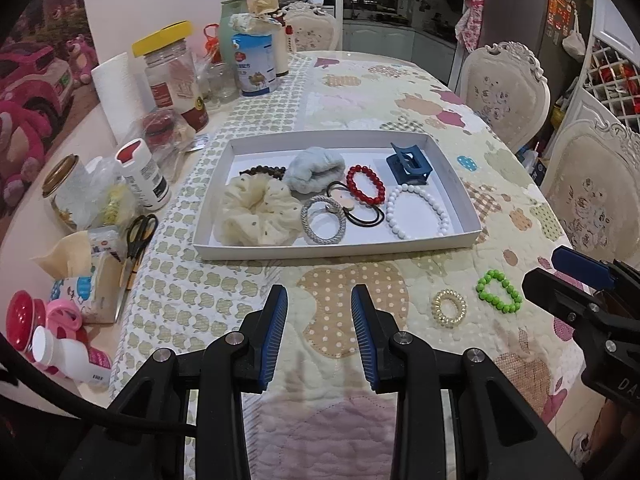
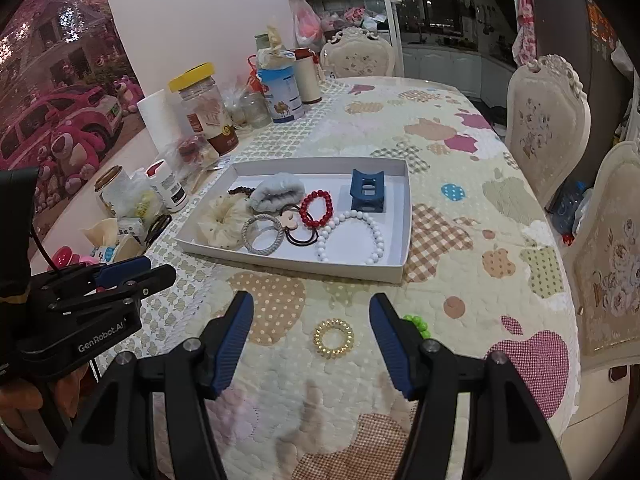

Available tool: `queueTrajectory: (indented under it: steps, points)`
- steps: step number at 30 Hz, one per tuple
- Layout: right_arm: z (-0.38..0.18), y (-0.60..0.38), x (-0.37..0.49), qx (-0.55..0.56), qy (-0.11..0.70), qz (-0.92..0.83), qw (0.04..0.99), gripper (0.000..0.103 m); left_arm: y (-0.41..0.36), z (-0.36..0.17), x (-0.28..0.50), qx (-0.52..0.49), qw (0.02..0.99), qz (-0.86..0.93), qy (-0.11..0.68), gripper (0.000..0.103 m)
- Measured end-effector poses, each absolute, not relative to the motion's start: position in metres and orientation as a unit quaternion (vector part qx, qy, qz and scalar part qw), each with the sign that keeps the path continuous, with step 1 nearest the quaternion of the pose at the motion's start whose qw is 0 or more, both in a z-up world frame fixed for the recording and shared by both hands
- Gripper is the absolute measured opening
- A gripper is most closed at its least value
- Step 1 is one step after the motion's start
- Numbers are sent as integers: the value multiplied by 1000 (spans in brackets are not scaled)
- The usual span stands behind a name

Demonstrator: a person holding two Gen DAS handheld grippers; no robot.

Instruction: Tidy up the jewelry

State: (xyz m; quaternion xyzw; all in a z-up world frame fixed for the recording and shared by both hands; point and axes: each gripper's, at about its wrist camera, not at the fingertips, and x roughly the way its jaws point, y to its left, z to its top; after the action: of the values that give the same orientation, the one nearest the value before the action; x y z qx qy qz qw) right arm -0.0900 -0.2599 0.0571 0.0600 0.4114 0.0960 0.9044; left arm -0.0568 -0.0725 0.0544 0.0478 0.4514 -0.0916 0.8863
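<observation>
Mostly sorted into the white tray (image 1: 336, 246).
Left on the table (image 2: 460, 280): gold coil tie (image 2: 333, 338), green bead bracelet (image 1: 499, 291). Left claw (image 1: 319, 334) and right claw (image 2: 311, 346) hung released, empty.

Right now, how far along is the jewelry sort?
Mostly done: the white tray already holds scrunchies, hair ties, bead bracelets and a blue claw clip. In hand: nothing; left gripper and right gripper are open. Left: gold coil tie and green bead bracelet on the tablecloth.
</observation>
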Motion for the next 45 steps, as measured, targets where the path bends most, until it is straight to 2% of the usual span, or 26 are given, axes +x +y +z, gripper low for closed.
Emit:
queueTrajectory:
  steps: [22, 45]
  points:
    - [19, -335, -93, 99, 454, 14, 886, 64, -106, 25, -42, 66, 861, -127, 488, 23]
    - [-11, -355, -87, 107, 487, -19, 866, 64, -124, 2, -24, 80, 837, -159, 517, 23]
